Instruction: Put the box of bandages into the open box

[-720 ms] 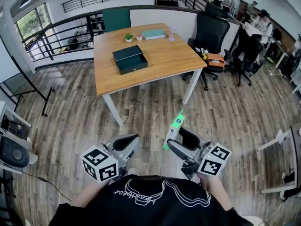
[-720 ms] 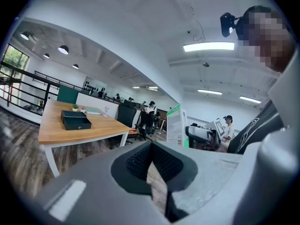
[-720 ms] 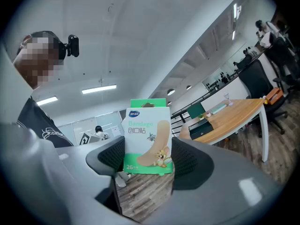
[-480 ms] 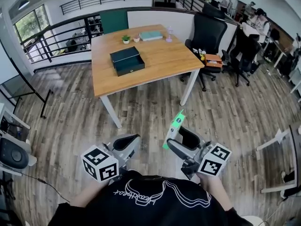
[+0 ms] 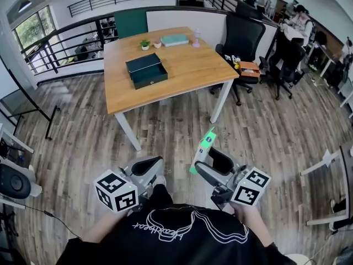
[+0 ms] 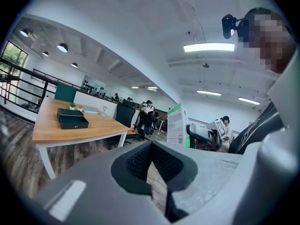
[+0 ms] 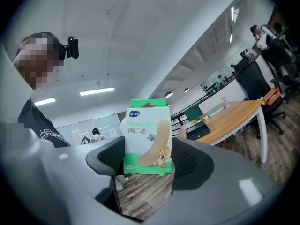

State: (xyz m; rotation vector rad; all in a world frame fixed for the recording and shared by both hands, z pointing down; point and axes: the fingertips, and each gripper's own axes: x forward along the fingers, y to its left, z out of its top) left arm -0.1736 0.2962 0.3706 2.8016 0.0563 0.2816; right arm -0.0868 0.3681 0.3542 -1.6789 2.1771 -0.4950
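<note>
The right claw [image 5: 208,162] is clamped on the box of bandages [image 7: 146,136], which stands upright between the pads with its long side vertical. The left claw [image 6: 150,162] is pinched together with nothing in it. The dark open box [image 5: 146,70] sits on the wooden desk [image 5: 190,65], well apart toward the upper left of the head view, so there's floor to cross. Both hands sit low by the person's torso, and the right claw is roughly level.
</note>
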